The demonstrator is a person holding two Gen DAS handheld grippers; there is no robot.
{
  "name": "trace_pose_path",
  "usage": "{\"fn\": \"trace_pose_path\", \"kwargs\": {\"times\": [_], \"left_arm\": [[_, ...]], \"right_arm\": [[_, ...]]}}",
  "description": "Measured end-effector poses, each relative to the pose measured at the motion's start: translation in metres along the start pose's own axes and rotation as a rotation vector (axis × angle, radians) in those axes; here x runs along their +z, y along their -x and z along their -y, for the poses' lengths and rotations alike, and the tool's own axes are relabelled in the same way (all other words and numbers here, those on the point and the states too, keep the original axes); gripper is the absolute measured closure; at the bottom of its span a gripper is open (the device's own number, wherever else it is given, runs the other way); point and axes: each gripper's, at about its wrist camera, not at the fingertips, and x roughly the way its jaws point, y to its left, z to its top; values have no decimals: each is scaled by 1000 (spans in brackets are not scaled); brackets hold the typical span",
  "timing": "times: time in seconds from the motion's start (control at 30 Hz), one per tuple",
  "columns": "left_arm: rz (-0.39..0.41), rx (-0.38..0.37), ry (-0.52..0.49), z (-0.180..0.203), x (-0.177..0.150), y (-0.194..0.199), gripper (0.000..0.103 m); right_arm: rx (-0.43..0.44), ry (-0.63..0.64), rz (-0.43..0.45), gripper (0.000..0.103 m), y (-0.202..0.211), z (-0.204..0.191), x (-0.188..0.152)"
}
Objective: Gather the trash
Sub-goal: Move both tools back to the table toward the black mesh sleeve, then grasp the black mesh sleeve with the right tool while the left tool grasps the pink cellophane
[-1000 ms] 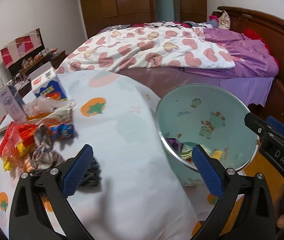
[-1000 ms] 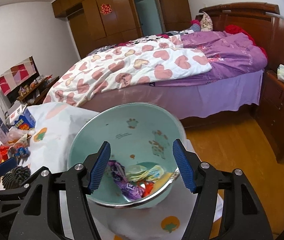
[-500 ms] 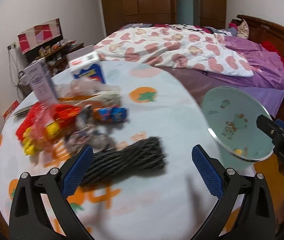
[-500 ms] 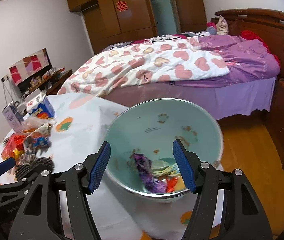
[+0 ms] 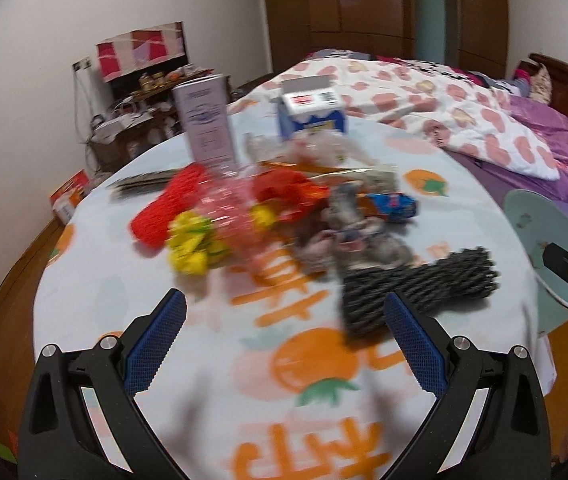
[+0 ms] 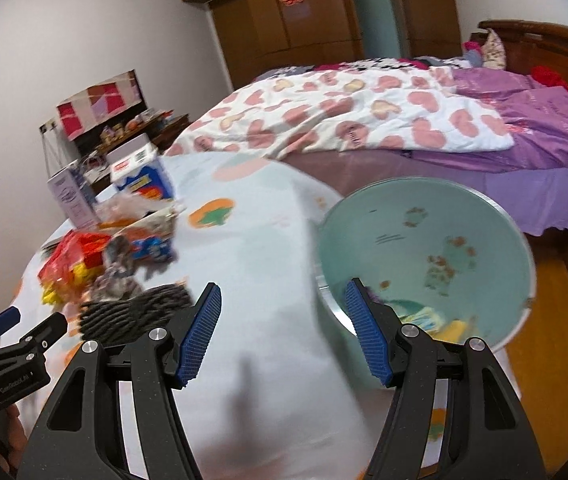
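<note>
A pile of trash lies on the round table (image 5: 96, 280): a black foam net (image 5: 420, 292), a grey crumpled wrapper (image 5: 356, 228), a blue wrapper (image 5: 394, 205), red packaging (image 5: 284, 192) and yellow pieces (image 5: 192, 244). My left gripper (image 5: 284, 344) is open and empty, hovering just in front of the pile. A pale green bin (image 6: 436, 256) holding several wrappers stands at the table's right edge; it also shows in the left wrist view (image 5: 540, 236). My right gripper (image 6: 282, 332) is open and empty, by the bin's near left rim. The black net (image 6: 132, 312) lies to its left.
Two cartons, a white one (image 5: 206, 120) and a blue one (image 5: 312, 114), stand at the table's far side. A bed with a heart-print quilt (image 6: 344, 116) lies beyond the table. A shelf with clutter (image 5: 140, 80) stands by the left wall.
My left gripper has swung left from the bin to face the trash pile. My right gripper has turned left, so the bin has slid to the right of its view.
</note>
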Motion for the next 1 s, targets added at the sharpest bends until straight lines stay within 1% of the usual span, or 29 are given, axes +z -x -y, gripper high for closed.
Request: {"fn": "trace_pose_path", "kwargs": {"times": [0.23, 0.4, 0.5, 0.53, 0.57, 0.6, 0.63, 0.7, 0.77, 0.8, 0.87, 0.93, 1.0], "left_arm": [[-10, 42, 72, -42, -5, -3, 6], [1, 62, 116, -66, 1, -3, 6], [2, 74, 147, -79, 6, -6, 6], [3, 73, 153, -82, 7, -6, 6], [3, 71, 157, -83, 9, -7, 6], [5, 69, 161, -86, 13, -9, 6], [7, 67, 162, -86, 15, -10, 6], [10, 53, 167, -85, 22, -13, 7], [13, 39, 174, -84, 28, -15, 7], [16, 33, 179, -82, 33, -18, 7], [18, 17, 179, -78, 41, -22, 9], [15, -7, 169, -69, 48, -28, 14], [2, -21, 163, -60, 53, -37, 23]], "right_arm": [[80, 30, -40, 39, -17, -38, 2], [121, 16, -108, 38, -42, -58, 4], [157, -4, -170, 38, -59, -67, 3], [161, -5, -180, 38, -62, -70, 2], [152, 5, -171, 39, -62, -73, 1], [154, 21, -174, 41, -63, -78, 1], [172, 30, -194, 49, -66, -82, 0], [173, 48, -204, 54, -68, -87, -4], [165, 77, -189, 67, -67, -91, -6], [164, 88, -182, 70, -67, -92, -6], [172, 97, -168, 79, -65, -92, -5], [187, 97, -157, 81, -62, -91, -4], [189, 92, -140, 82, -57, -89, -2]]}}
